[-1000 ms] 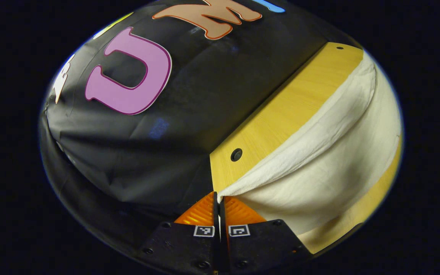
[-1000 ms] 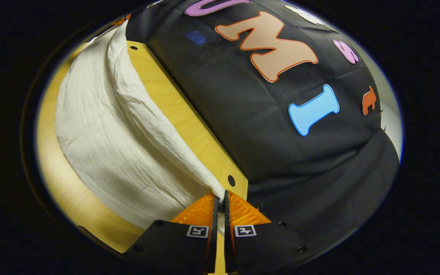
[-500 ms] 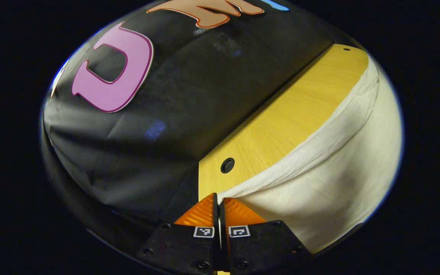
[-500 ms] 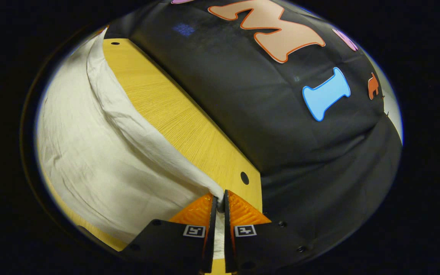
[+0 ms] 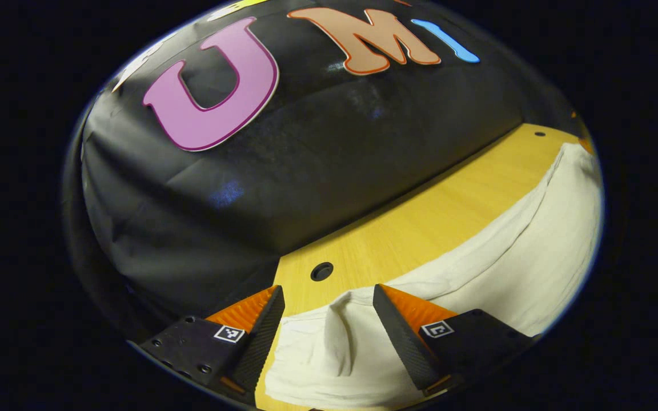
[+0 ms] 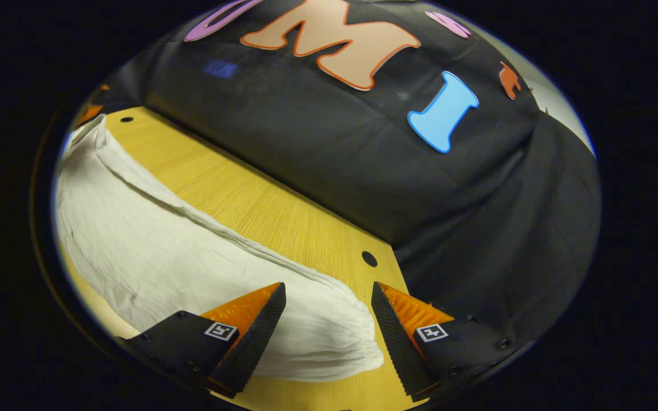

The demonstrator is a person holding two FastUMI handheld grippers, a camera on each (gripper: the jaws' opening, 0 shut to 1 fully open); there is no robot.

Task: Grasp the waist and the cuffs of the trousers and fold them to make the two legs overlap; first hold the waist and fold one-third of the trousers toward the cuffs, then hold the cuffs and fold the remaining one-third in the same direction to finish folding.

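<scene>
Resting flat on wooden table [image 5: 420,228] — cream trousers [image 6: 180,262], released. Left gripper [image 5: 329,294] and right gripper [image 6: 329,288] both spread wide, nothing clamped. Square coded markers on fingers [image 5: 414,319] — no legible text.

A: What's your surface?

B: You've got a yellow wood-grain tabletop [image 5: 420,222] with small round dark holes [image 5: 321,271] near its corners, and its far edge meets the black cloth wall.

A: What's on it?

B: Cream-white crinkled cotton trousers [image 6: 152,251], lying flat in a long band along your near side. One rounded end [image 6: 357,342] stops short of the table's corner hole [image 6: 369,258].
</scene>
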